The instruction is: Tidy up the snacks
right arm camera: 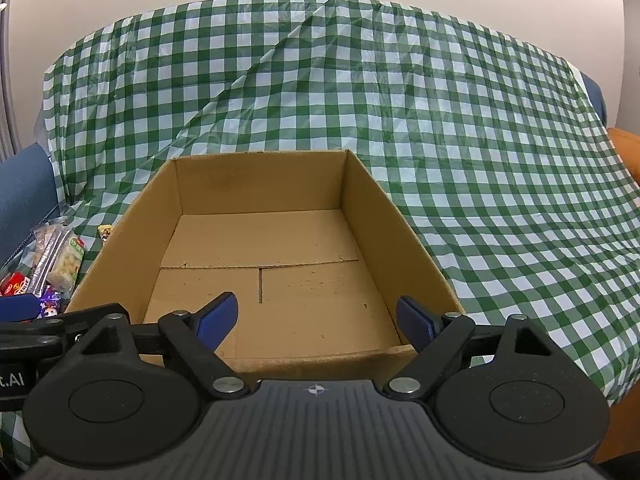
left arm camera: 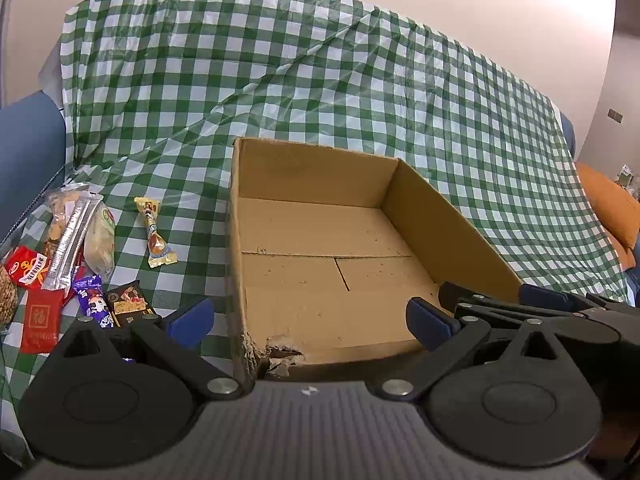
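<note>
Both grippers (left arm camera: 308, 322) (right arm camera: 316, 322) wide open, holding nothing; cardboard box (right arm camera: 416, 240) bare; crinkly snacks (left arm camera: 80, 248) beside.

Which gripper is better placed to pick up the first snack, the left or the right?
Probably the left gripper: it is open and the snack pile lies just beside its left finger. The right gripper, also open, faces the empty cardboard box, with the snacks at its far left.

The left gripper (left arm camera: 310, 322) tilts downward with its blue-padded jaws spread wide and nothing between them; the right gripper (right arm camera: 316, 318) beside it tilts likewise, jaws apart, also gripping nothing
</note>
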